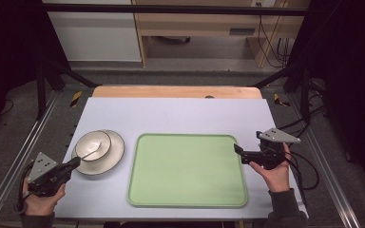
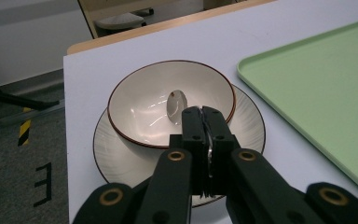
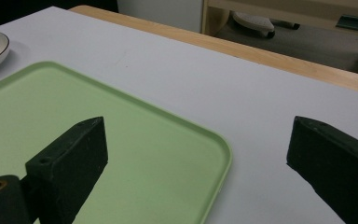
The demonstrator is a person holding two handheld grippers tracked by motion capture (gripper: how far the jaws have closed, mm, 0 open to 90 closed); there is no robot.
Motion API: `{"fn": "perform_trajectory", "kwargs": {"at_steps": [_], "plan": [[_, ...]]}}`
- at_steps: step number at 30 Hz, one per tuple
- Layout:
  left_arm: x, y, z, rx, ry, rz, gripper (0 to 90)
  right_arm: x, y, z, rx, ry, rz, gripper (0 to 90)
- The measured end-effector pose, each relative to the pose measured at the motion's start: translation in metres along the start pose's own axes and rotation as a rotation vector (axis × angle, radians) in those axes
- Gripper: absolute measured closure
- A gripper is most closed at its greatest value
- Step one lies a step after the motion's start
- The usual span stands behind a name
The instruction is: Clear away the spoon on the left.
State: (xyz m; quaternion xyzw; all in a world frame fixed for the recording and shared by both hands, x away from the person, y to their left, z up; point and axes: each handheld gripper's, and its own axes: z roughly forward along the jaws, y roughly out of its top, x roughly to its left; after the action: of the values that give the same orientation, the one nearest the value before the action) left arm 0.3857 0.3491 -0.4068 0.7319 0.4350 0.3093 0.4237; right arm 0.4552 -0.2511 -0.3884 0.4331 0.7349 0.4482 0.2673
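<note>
A cream bowl (image 1: 93,145) with a dark rim sits on a pale plate (image 1: 115,154) at the table's left. A metal spoon (image 1: 91,152) rests with its head (image 2: 176,103) inside the bowl. My left gripper (image 1: 75,163) is shut on the spoon's handle at the plate's near edge, and in the left gripper view its two jaws press together on the thin metal (image 2: 202,114). My right gripper (image 1: 238,150) is open at the right edge of the light green tray (image 1: 185,190), nothing between its jaws (image 3: 196,140).
The tray (image 3: 37,107) lies bare in the middle of the white table top (image 1: 180,114). A wooden strip (image 1: 176,91) edges the far side. Black frame posts and cables stand to the right of the table.
</note>
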Motion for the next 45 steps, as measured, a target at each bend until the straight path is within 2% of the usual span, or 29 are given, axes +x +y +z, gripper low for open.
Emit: {"fn": "perform_trajectory", "kwargs": {"at_steps": [28,45], "plan": [[-0.003,0.01,-0.016,-0.096,0.038,-0.011,88.9,0.0,0.0,-0.001,0.0,0.0,0.003,5.3],[-0.012,0.017,-0.022,-0.13,0.033,0.014,88.9,-0.001,0.001,-0.002,-0.003,-0.002,0.0,5.3]]}}
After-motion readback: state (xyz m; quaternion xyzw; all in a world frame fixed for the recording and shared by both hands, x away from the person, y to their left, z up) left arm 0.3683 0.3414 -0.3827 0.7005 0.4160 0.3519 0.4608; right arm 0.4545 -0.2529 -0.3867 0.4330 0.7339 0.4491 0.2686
